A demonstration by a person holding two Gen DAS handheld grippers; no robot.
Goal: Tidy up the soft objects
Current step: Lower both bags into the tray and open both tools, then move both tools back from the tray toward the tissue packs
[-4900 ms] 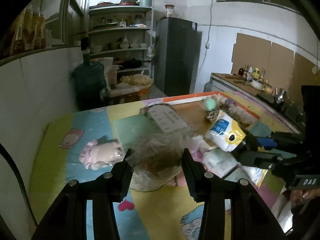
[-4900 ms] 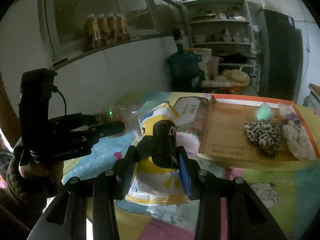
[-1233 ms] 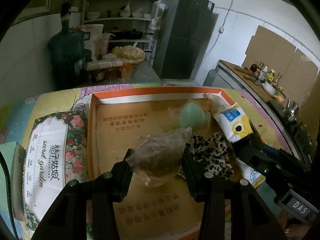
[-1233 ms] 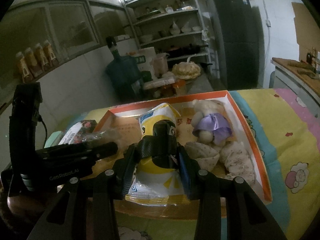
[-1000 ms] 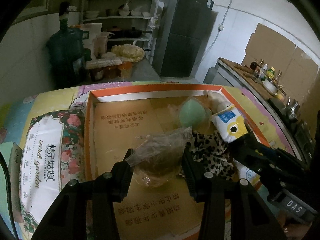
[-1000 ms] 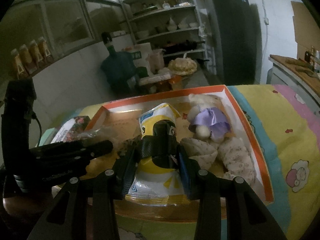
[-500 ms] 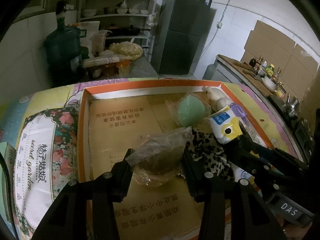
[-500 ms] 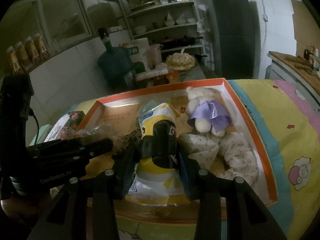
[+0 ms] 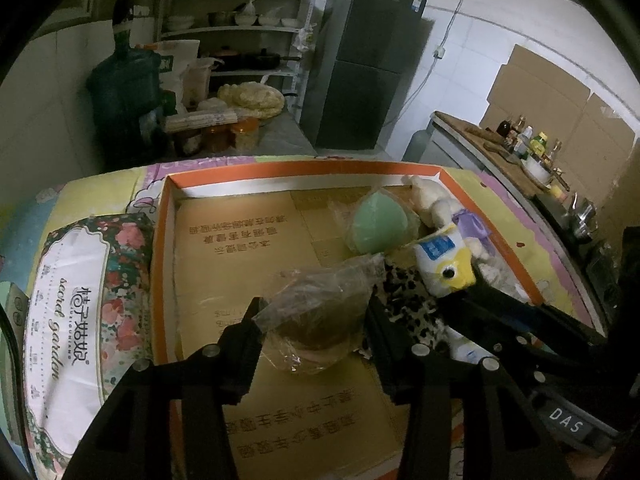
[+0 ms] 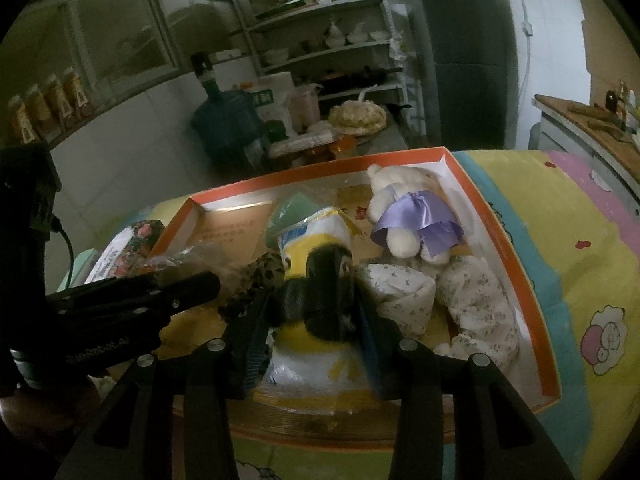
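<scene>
Both my grippers over the orange box (image 9: 163, 216), jaws easing apart.
Left gripper (image 9: 314, 312) still pinches the plastic-wrapped brown lump (image 9: 316, 312) at lower centre; right gripper (image 10: 310, 312) clamps the yellow-and-white plush (image 10: 316, 276), centre frame.

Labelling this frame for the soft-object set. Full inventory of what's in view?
box: 1, orange rim, cardboard floor, on the mat
clear bag: 1, brown contents, in left gripper over the box floor
yellow-white pouch: 1, in right gripper
green sponge: 1, wrapped, far part of box
teddy: 1, cream, purple skirt, far right corner
leopard cloth: 1, mid box
floral cloth bundles: 2, white, right side
tissue pack: 1, floral, left of box
left gripper: black, shut on bag
right gripper: black, shut on pouch
</scene>
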